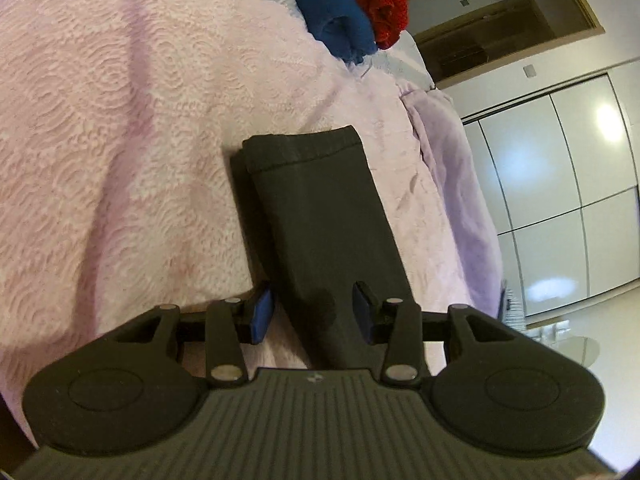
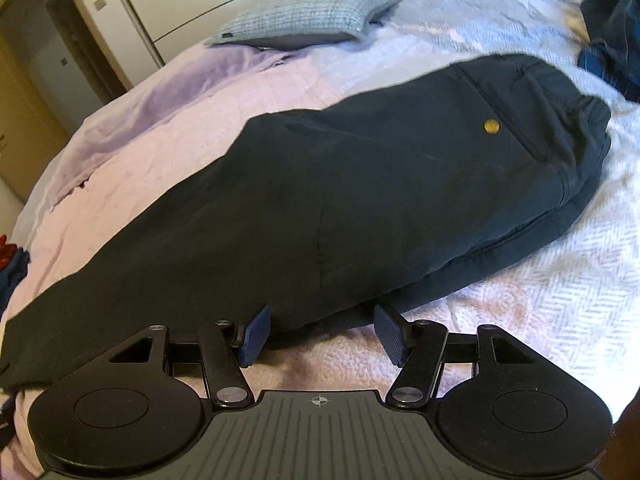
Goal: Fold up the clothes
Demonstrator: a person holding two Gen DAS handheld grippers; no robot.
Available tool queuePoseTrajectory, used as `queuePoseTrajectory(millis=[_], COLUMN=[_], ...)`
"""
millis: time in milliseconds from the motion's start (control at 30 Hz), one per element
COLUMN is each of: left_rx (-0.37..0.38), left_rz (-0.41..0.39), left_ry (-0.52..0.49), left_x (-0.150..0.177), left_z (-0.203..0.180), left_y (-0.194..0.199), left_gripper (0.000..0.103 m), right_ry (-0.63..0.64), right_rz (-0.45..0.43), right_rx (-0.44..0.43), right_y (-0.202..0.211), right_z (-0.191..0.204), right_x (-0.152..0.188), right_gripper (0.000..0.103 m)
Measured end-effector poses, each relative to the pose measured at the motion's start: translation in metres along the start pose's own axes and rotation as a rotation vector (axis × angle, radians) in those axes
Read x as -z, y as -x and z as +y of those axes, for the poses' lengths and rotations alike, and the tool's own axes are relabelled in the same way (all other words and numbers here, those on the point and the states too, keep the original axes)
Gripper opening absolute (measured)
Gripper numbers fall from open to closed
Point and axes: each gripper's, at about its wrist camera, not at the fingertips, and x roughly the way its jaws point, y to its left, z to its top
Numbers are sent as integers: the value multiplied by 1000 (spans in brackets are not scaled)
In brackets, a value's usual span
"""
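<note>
Dark trousers (image 2: 360,184) lie flat on the pink bedspread (image 2: 160,120), waist to the right with a brass button (image 2: 491,126). In the right wrist view my right gripper (image 2: 322,334) is open, its blue pads (image 2: 256,336) on either side of the trousers' near edge and not pressing on it. In the left wrist view one trouser leg (image 1: 320,220) runs away from me to its hem (image 1: 300,148). My left gripper (image 1: 312,316) hovers open over that leg. Its left pad (image 1: 262,316) sits just off the cloth's edge, and the other is above the fabric.
A folded blue garment (image 1: 336,12) and a red one (image 1: 380,0) sit at the bed's far side. A grey pillow (image 2: 304,20) lies near the head of the bed and another dark blue garment (image 2: 616,40) at the far right. White wardrobe doors (image 1: 560,200) stand beyond the bed.
</note>
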Motion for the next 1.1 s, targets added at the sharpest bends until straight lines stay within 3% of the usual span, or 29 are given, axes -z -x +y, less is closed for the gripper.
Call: queuePoseTrajectory(millis=[67,133,267,333,500,633,733,800,900,933,1000,1100], left_rx=[-18,-75,-220,-247,-167,14,179,254,261,235,238,311], left_rz=[-17,-29,-89,-147,-282,-311,-216,-76,170,215,208,259], left_ry=[-51,-167,-541,-720,-1118,-1375,-1483,-1564,-1668,-1704,-1720,-1583], left_x=[4,8,30,44,94,163,218,258,314,327,330,291], left_z=[-4,-18,-66,-96,-168,-213,-231,-234,-221,-214,-205,-206], left_y=[-2,-3,4,9,28,37,29,11,-23,-28,-23,-7], left_gripper=[32,24,14,11,10,10,13,18,19,20,22,25], right_ry=[-21,-32,-41,-49,-72,-93,-108,-115,-129,-135,-140,-145], right_rz=[3,1,-8,-13,-34,-51,-71,-79,-80,-79,-89,-114], right_rx=[-9,-11,1,0,9,6,0,-6,4,8,3,-30], right_y=[-3,-3,1,4,14,21,25,26,27,27,30,35], right_z=[-5,-9,-17,-21,-31,-40,-45,-48,-54,-56,-59,-62], right_x=[-1,-3,-5,-5,-3,-4,-6,-8,-10,-10,-11,-13], right_gripper=[61,61,61,61,61,61,61,61,61,61,61,61])
